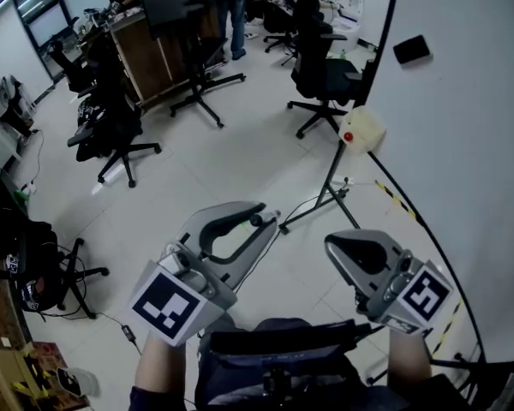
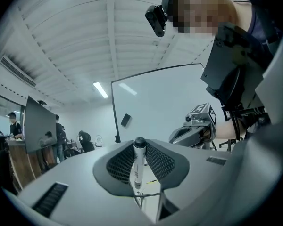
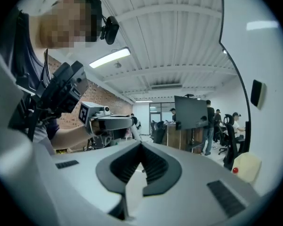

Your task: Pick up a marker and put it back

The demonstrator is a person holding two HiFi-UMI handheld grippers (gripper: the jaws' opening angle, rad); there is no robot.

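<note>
Left claw [image 2: 139, 144]: pinching a white marker with a black cap [image 2: 138, 166] between its ribbed black pads. In the left gripper view the cap end is uppermost, at the jaw tips.
Marker position: in the left claw, off any surface, to the near left of the whiteboard. The head view does not show it clearly.
Right claw [image 3: 141, 144]: pressed together at the tips, with nothing between the pads.
Claws in head view: left claw [image 1: 261, 216] at near left and right claw [image 1: 337, 245] at near right, side by side but apart, both held above the floor. A black-and-white marker cube [image 1: 173, 305] sits at the rear of the left one.
Large white whiteboard on a black frame [image 1: 463, 144]: fills the right side of the scene — a black rectangular eraser [image 1: 411, 49] sits high on its face.
Cream box with a red button [image 1: 361, 129]: at the whiteboard's left edge, on the stand.
Pale grey tiled floor [image 1: 223, 161]: carries the stand's legs and a trailing cable.
Black office chairs [image 1: 321, 67]: several, far and far left.
Brown wooden counter [image 1: 150, 54]: far left — people stand beside it.
</note>
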